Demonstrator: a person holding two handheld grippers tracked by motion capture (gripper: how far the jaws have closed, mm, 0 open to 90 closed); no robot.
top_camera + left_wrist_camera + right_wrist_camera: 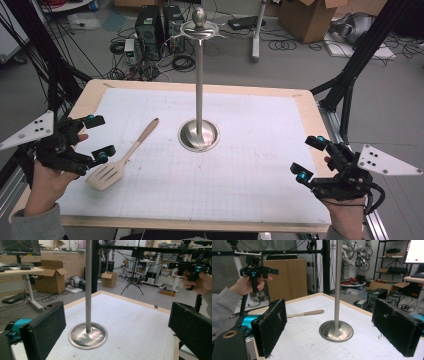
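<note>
Both hands sit at the near edge of the tabletop (310, 107), each holding a gripper. Left gripper (98, 136): jaws spread wide, nothing between them. Right gripper (307, 159): jaws likewise apart and empty.

Wooden spatula (121, 161) lies flat on the white gridded mat (250, 165), just beside the left gripper; its slotted blade is close under the lower jaw, not touching (as far as the high view shows). Handle runs diagonally away toward the metal stand (199, 135). Pale wood, flat blade with slots, rounded handle tip.

Stand is upright at mid-mat: round steel base, tall thin pole, hook ring and knob on top. It sits well apart from both grippers.

Open mat lies between stand and right gripper, and along the near edge.
</note>
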